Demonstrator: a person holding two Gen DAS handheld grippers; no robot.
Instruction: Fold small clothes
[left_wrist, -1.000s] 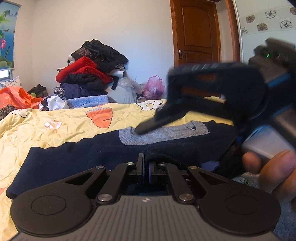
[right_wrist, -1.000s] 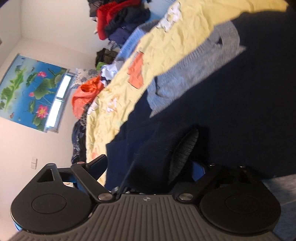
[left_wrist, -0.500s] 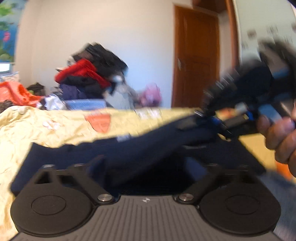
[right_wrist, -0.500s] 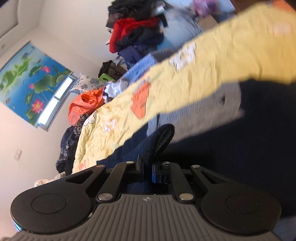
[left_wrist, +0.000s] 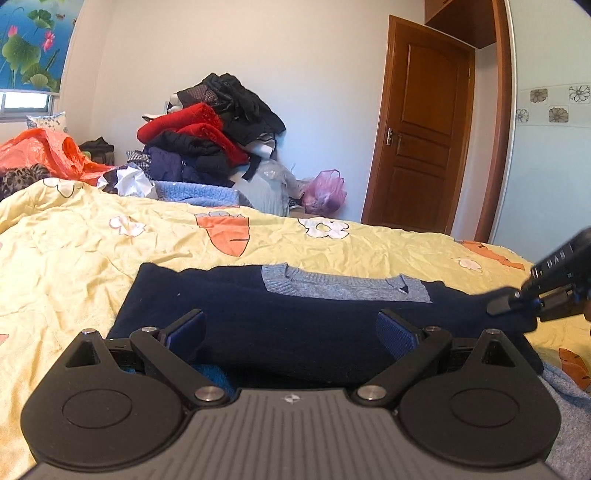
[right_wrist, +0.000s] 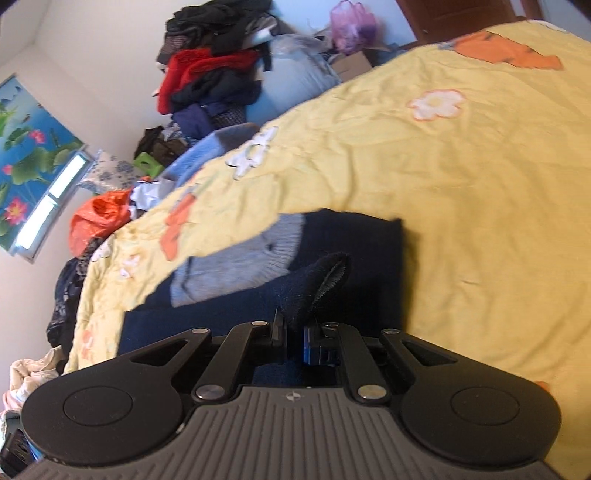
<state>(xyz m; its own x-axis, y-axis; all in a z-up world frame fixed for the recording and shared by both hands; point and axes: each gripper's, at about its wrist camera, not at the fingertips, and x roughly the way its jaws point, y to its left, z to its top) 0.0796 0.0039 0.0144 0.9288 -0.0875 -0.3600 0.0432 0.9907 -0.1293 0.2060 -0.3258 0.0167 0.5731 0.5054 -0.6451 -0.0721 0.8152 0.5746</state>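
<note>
A navy knit sweater (left_wrist: 280, 317) with a grey collar band (left_wrist: 343, 286) lies folded on the yellow bedspread (left_wrist: 92, 266). My left gripper (left_wrist: 290, 332) is open and empty, low over the sweater's near edge. My right gripper (right_wrist: 293, 339) is shut on a navy sleeve cuff (right_wrist: 317, 280) and holds it just above the sweater (right_wrist: 362, 251). The right gripper also shows at the right edge of the left wrist view (left_wrist: 517, 299), at the sweater's right end.
A pile of red, black and navy clothes (left_wrist: 210, 136) stands behind the bed by the wall. An orange bag (left_wrist: 48, 155) lies at the far left. A pink bag (left_wrist: 325, 192) and a wooden door (left_wrist: 421, 136) are at the back right.
My left gripper has opened and let go of the sweater's near edge. My right gripper shut on the sleeve cuff and carried it to the right. The sweater now lies narrower, folded.
</note>
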